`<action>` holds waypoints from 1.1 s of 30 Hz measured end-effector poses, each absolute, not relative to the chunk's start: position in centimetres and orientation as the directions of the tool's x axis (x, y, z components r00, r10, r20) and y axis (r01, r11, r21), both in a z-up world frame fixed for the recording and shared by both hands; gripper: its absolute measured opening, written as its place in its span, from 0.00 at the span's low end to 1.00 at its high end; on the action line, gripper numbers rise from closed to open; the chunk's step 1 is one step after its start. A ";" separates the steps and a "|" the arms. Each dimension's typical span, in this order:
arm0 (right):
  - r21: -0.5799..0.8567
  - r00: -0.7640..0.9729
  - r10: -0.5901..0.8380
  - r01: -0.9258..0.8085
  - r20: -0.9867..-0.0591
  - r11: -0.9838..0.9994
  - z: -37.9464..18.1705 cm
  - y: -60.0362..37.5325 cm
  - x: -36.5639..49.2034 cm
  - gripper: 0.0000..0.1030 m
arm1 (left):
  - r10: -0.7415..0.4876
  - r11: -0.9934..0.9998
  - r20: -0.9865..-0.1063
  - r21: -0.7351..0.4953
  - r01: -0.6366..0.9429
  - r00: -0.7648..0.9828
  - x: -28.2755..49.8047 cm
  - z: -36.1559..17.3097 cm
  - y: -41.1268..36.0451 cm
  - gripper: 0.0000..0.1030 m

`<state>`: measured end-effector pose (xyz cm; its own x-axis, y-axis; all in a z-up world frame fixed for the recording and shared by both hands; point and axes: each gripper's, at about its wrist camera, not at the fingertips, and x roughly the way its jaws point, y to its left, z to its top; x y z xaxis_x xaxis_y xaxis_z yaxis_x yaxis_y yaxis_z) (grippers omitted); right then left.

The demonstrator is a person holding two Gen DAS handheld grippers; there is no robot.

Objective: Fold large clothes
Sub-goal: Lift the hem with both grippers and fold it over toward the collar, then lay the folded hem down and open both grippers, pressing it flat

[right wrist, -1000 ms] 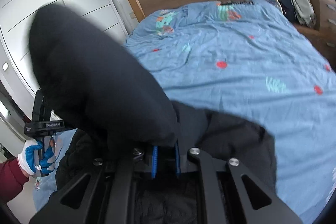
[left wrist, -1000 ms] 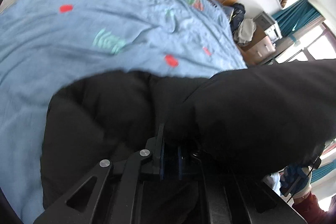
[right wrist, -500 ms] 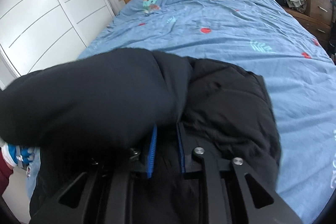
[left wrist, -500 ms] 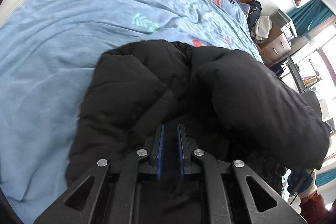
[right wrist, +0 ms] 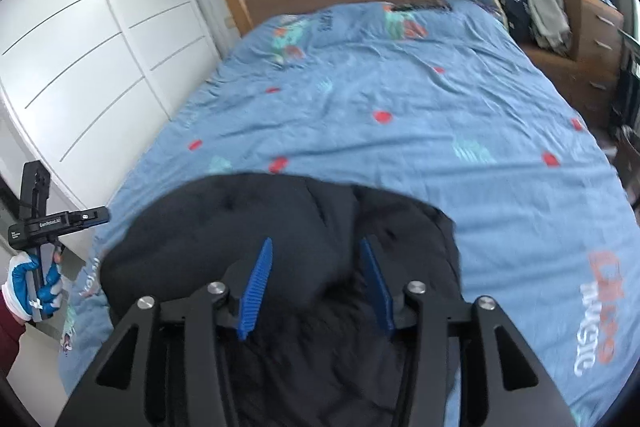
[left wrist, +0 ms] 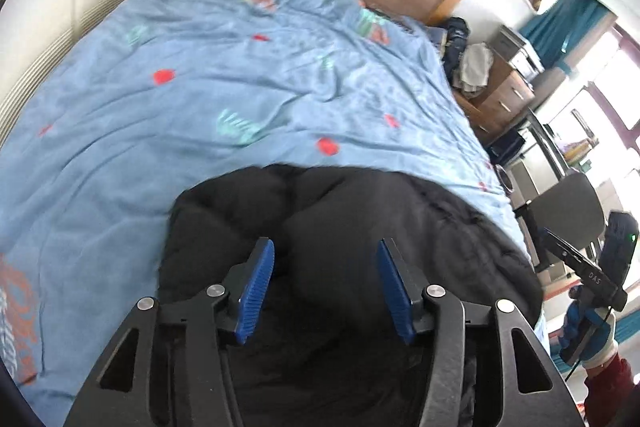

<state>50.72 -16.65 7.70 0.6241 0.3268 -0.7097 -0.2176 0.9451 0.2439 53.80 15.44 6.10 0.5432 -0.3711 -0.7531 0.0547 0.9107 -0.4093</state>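
On the bed [left wrist: 168,131], at its 6 o'clock end, lies a puffy black jacket [left wrist: 360,227] in a soft heap. Above it, the left gripper [left wrist: 325,285] has its blue fingers [left wrist: 256,291] spread wide, holding nothing. Right gripper [right wrist: 316,285] is wide too, also holding nothing.

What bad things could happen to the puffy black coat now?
1. Both grippers, left and right, are open with nothing pinched, so the puffy coat may spring back and the fold could come undone.
2. The coat lies near the foot edge of the bed; a nudge might slide it toward the floor.
3. The open fingers hang right over the coat, so they might snag the fabric.
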 end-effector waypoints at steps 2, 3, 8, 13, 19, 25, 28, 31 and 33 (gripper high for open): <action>0.239 0.614 0.341 -0.244 -0.712 0.940 8.0 -14.8 51.5 0.49 | -0.392 0.905 -0.750 -0.418 0.078 0.533 54.9 6.2 13.6 0.54; 0.236 0.606 0.347 -0.258 -0.716 0.937 8.0 -13.8 52.0 0.50 | -0.402 0.902 -0.751 -0.423 0.087 0.524 55.4 6.0 12.8 0.55; 0.241 0.553 0.373 -0.298 -0.745 0.924 6.6 -10.4 53.1 0.51 | -0.420 0.904 -0.770 -0.404 0.143 0.481 55.8 4.7 8.5 0.55; 0.215 0.504 0.371 -0.341 -0.780 0.915 4.6 -8.5 52.2 0.51 | -0.413 0.911 -0.790 -0.367 0.190 0.453 54.2 2.7 6.3 0.56; 0.181 0.465 0.339 -0.352 -0.818 0.918 1.5 -8.5 49.8 0.53 | -0.359 0.933 -0.831 -0.308 0.187 0.424 51.3 -1.1 5.6 0.59; 0.145 0.425 0.285 -0.332 -0.859 0.932 -3.2 -8.9 48.1 0.54 | -0.282 0.958 -0.853 -0.227 0.174 0.438 49.0 -4.9 5.0 0.63; 0.119 0.431 0.259 -0.326 -0.864 0.938 -5.2 -9.1 47.8 0.55 | -0.254 0.966 -0.856 -0.196 0.171 0.450 48.7 -6.6 4.5 0.65; 0.120 0.432 0.249 -0.304 -0.867 0.945 -7.4 -9.6 47.8 0.56 | -0.233 0.971 -0.862 -0.177 0.162 0.450 48.7 -8.1 4.3 0.66; 0.114 0.432 0.239 -0.295 -0.869 0.949 -8.0 -9.6 47.7 0.57 | -0.224 0.973 -0.867 -0.173 0.152 0.444 48.8 -8.3 4.2 0.67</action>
